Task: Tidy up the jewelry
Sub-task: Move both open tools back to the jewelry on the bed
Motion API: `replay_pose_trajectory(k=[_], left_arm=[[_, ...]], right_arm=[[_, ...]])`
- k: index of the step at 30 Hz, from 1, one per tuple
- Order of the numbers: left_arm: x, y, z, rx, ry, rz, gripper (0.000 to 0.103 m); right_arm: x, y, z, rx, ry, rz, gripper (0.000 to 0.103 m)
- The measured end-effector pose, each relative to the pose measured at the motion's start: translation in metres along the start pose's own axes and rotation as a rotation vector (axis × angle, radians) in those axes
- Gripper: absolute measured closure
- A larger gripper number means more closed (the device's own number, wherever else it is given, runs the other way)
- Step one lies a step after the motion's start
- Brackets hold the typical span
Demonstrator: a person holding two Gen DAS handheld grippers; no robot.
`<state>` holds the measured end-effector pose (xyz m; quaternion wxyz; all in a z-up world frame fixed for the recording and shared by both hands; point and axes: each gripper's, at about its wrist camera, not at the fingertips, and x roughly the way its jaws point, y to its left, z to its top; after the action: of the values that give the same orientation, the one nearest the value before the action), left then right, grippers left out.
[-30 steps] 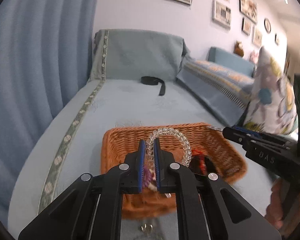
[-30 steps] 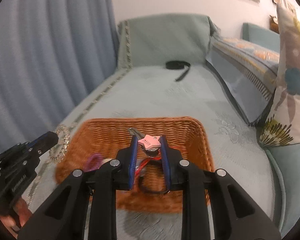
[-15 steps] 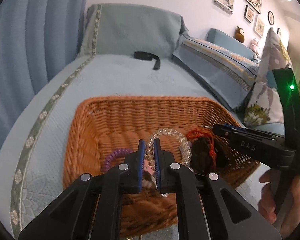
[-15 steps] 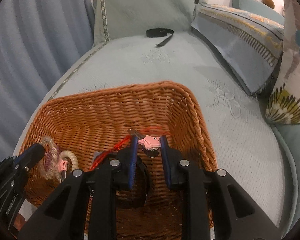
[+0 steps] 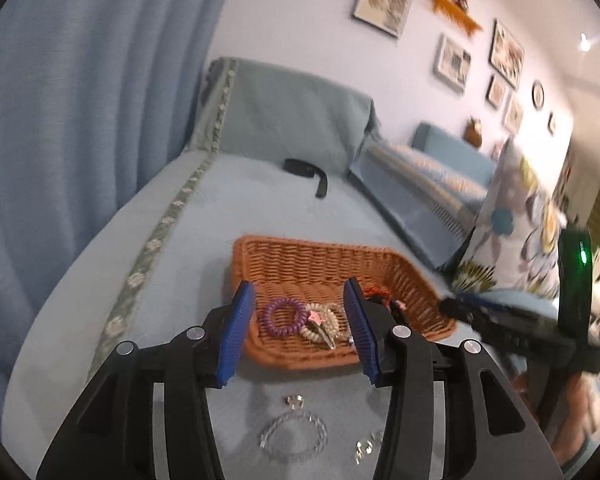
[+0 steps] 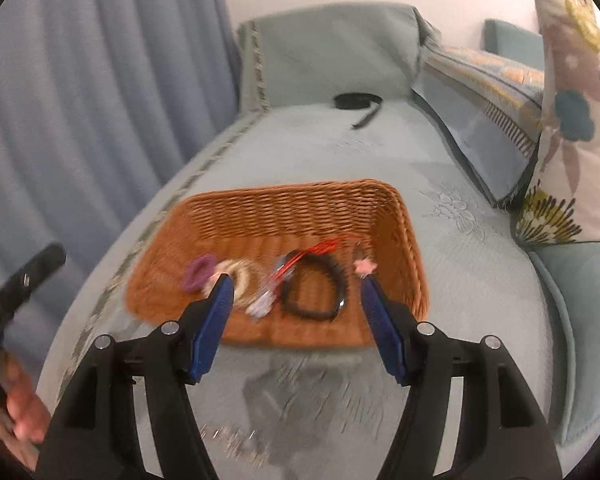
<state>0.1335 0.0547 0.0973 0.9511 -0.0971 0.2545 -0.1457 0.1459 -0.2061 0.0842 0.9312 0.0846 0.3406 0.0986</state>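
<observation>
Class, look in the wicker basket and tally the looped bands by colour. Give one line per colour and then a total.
Purple band: 1
Cream band: 1
Clear band: 1
Black band: 1
Total: 4

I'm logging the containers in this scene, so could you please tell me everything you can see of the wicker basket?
The wicker basket is a shallow, rectangular tray of orange-brown woven cane with low walls and rounded corners. It sits flat on the pale blue bedspread. Inside lie a purple coil band, a cream bead bracelet, a black bracelet, a red cord and a pink star clip. No tongs touch it.
</observation>
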Motion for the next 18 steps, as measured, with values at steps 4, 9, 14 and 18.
replay_pose_trajectory(k=[4, 9, 14, 18], left_arm=[[-0.020, 0.004, -0.013, -0.008, 0.040, -0.008, 0.056], [-0.012, 0.008, -0.055, -0.019, 0.139, 0.005, 0.056], [0.013, 0.014, -0.088, -0.009, 0.228, 0.034, 0.056], [0.033, 0.023, -0.103, -0.030, 0.272, 0.042, 0.056]], right_arm=[[-0.025, 0.016, -0.028, -0.041, 0.000, 0.016, 0.041], [-0.027, 0.027, -0.071, -0.060, 0.034, 0.026, 0.041], [-0.006, 0.033, -0.103, -0.097, 0.107, 0.027, 0.043], [0.007, 0.042, -0.115, -0.135, 0.137, 0.024, 0.043]])
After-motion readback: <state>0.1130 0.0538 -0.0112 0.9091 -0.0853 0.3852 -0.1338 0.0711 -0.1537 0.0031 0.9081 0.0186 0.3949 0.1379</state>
